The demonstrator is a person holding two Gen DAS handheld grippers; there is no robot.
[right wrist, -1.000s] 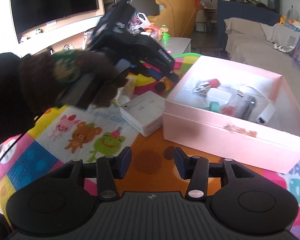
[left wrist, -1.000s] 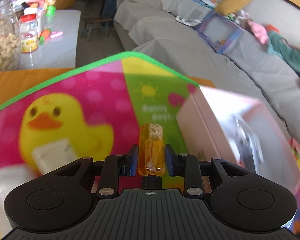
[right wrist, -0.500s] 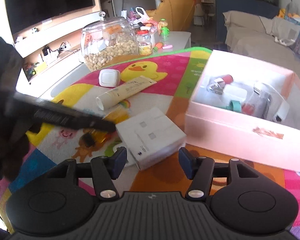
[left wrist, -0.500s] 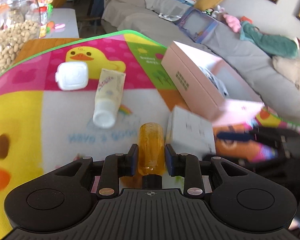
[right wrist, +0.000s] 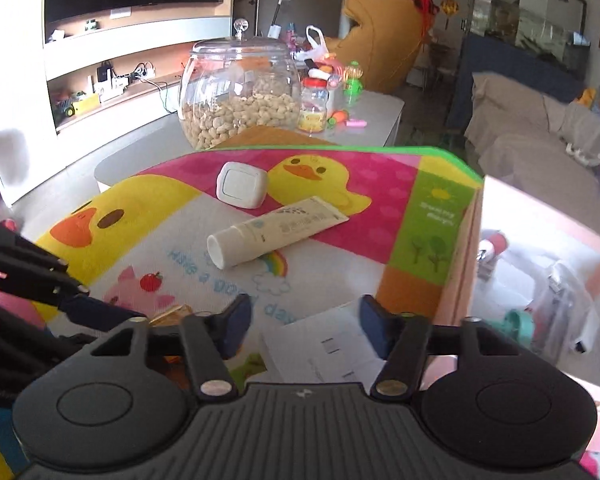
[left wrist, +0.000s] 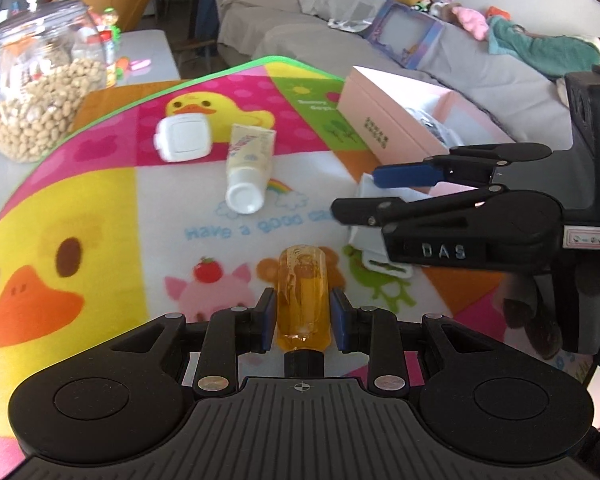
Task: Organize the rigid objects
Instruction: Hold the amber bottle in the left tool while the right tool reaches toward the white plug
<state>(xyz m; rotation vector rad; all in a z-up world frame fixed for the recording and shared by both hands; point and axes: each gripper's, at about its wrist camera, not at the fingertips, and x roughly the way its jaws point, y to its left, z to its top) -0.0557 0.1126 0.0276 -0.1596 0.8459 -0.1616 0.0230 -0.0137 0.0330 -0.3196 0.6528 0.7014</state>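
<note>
Left claw (left wrist: 302, 318) clamped on amber bottle (left wrist: 303, 294). Right claw (right wrist: 305, 325) apart, just narrowing, nothing gripped, over white box (right wrist: 332, 350) beside pink box (left wrist: 384, 128).

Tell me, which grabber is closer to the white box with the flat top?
Right. The right gripper hangs just over the white box, jaws open. The left gripper sits farther back, shut on the orange bottle.
</note>
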